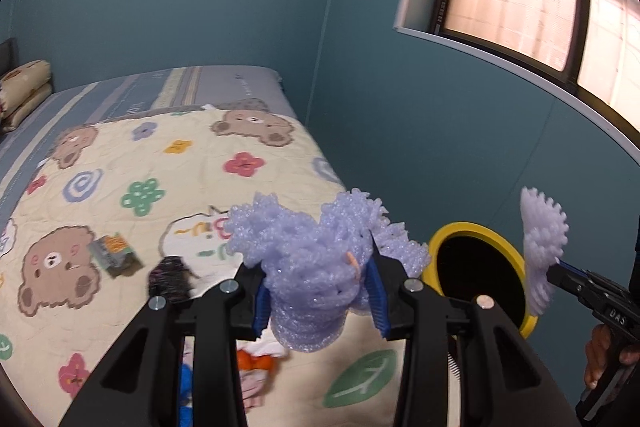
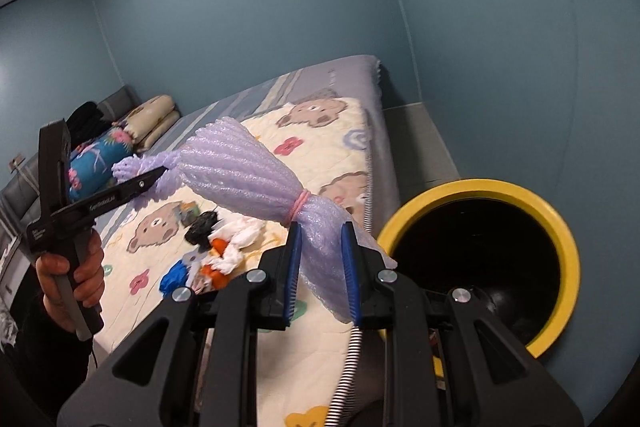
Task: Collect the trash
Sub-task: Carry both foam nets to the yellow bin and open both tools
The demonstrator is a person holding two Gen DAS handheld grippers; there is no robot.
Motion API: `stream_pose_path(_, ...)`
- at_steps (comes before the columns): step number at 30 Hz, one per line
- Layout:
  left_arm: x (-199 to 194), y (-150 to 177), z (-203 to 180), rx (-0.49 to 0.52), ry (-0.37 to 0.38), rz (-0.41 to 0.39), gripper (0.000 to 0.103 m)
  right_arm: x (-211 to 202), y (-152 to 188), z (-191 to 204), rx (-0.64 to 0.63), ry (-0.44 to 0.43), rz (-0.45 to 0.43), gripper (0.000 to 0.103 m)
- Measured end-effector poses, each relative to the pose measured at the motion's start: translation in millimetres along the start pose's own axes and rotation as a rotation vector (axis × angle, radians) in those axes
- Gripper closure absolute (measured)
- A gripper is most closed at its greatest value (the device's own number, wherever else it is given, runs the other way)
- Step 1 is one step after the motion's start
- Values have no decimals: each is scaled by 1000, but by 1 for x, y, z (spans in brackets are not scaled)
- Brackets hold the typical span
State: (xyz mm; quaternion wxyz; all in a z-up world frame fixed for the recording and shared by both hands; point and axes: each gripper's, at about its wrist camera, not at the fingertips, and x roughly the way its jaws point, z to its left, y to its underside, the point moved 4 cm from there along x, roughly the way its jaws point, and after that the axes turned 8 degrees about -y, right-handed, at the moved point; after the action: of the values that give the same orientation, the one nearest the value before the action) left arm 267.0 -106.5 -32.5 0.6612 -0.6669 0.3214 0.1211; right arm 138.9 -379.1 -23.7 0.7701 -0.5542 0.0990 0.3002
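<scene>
foam net [image 2: 240, 167]: bubbly matt foam | bin [image 2: 560, 223]: glossy plastic | quilt [image 1: 160, 155]: soft cloth

"DAS" on right tongs [image 1: 560, 269] body, faint unreadable lettering on left tongs [image 2: 162, 171] arm

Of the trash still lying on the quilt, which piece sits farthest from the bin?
The green-and-orange wrapper. It lies alone past the black wad, while the white, orange and blue scraps bunch nearer the yellow-rimmed bin.
</scene>
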Motion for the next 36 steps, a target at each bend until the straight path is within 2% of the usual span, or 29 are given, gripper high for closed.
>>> stream_pose_path(17,47,2,-108,122,142,59,66,-20,-7,-69,125,106,-77,83)
stream_pose_path(26,92,18,-160,170,201,123,64,-6,-4,-112,228,146,-77,83)
stream_pose_path(36,131,42,-204,201,259,196,60,0,-5,-147,285,187,-91,83)
